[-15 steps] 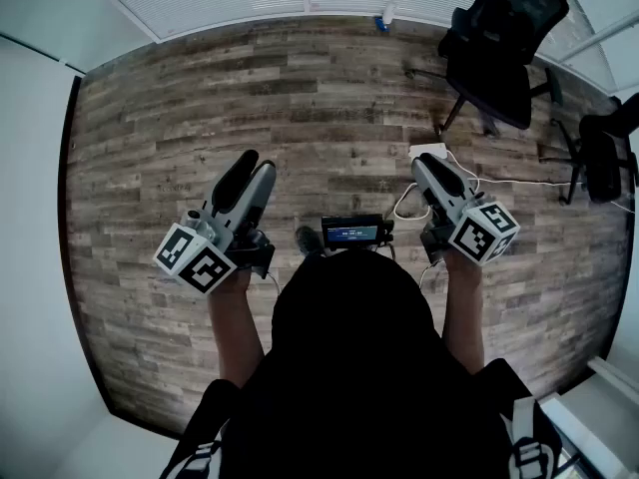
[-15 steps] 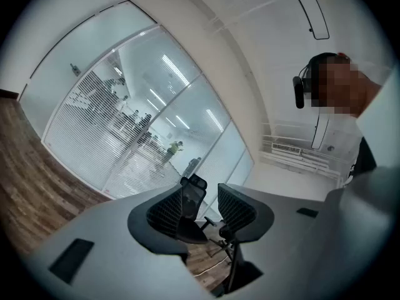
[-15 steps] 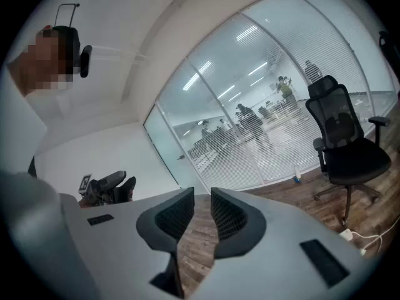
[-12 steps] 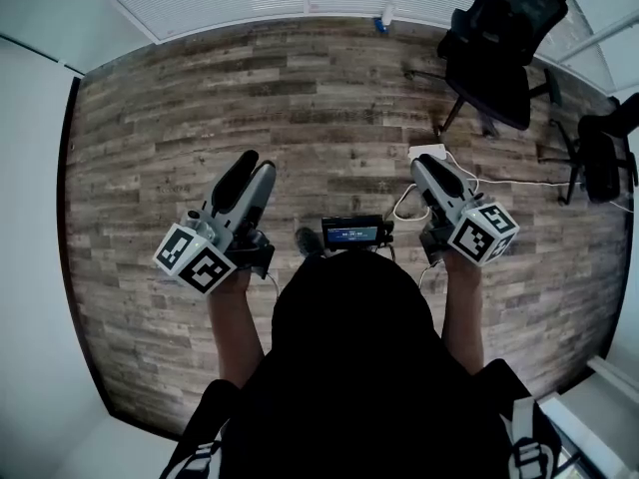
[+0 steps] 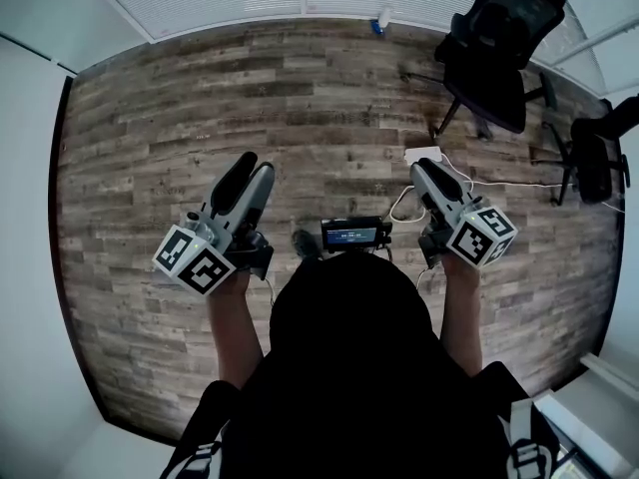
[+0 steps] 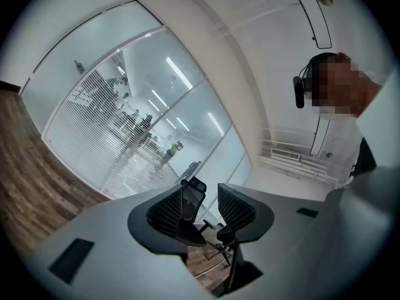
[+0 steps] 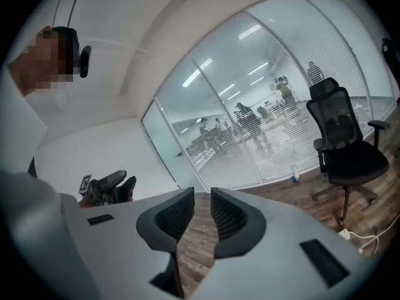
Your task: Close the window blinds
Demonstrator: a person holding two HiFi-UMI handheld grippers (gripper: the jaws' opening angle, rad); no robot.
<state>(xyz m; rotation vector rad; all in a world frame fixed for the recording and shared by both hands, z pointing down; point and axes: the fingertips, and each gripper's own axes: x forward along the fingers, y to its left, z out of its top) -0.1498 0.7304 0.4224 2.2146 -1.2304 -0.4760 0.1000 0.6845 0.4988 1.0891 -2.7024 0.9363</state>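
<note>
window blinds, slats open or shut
Open: the window blinds hang down, but people and lights beyond show through the slats in the right gripper view.

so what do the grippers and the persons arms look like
Both the left gripper and right gripper are grey, pistol-shaped bodies ending in two dark, mesh-textured jaws. Each carries a white cube with black square markers at the rear. The person wears a black top; forearms are unsleeved.

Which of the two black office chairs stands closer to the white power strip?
The chair at the top of the head view; its base almost reaches the power strip. The other chair stands off at the right edge.
</note>
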